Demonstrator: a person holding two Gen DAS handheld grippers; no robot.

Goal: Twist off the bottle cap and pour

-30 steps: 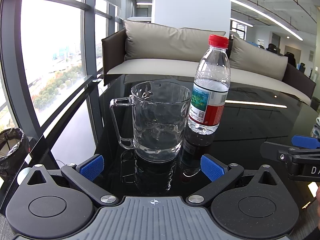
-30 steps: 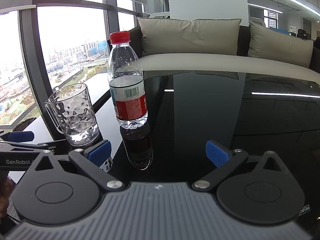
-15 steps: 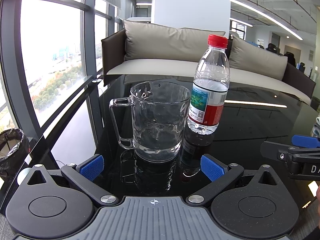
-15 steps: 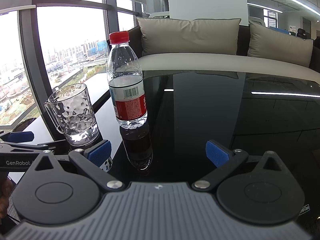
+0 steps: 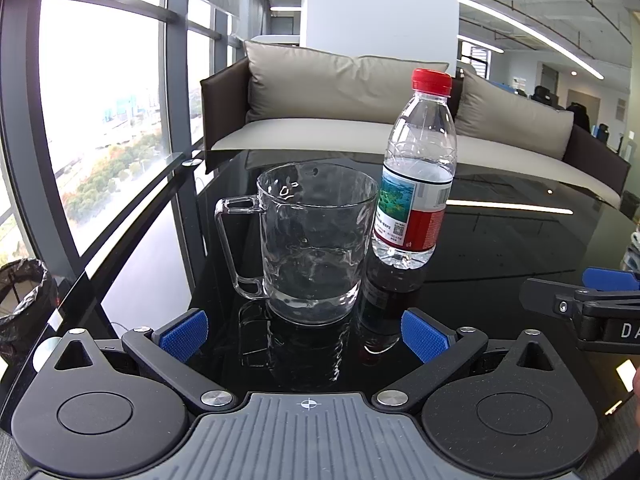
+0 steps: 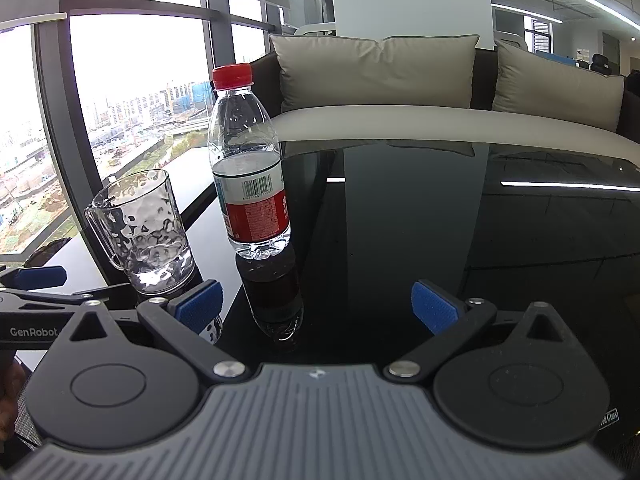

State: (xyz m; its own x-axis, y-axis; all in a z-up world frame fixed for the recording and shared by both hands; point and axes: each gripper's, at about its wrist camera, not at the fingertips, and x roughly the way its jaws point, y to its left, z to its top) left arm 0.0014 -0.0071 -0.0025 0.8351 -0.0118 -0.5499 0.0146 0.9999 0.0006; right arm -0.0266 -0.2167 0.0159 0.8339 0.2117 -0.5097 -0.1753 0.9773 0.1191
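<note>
Clear plastic water bottle (image 5: 416, 184), red screw cap (image 5: 431, 79) on, upright near glossy black desk's (image 6: 460, 232) left edge, beside dimpled glass mug (image 5: 314, 240). Left claw (image 5: 306, 334) and right claw (image 6: 316, 308) both spread wide, empty.

Hidden and cut-off parts around the bottle and mug

In the left wrist view, the mug (image 5: 316, 246) covers the bottle's (image 5: 416, 176) lower left side, the right gripper (image 5: 592, 300) is cut by the right edge, and the bin (image 5: 20, 304) by the left. Label print is too small to read. In the right wrist view, the left gripper (image 6: 36, 296) runs off the left edge.
</note>
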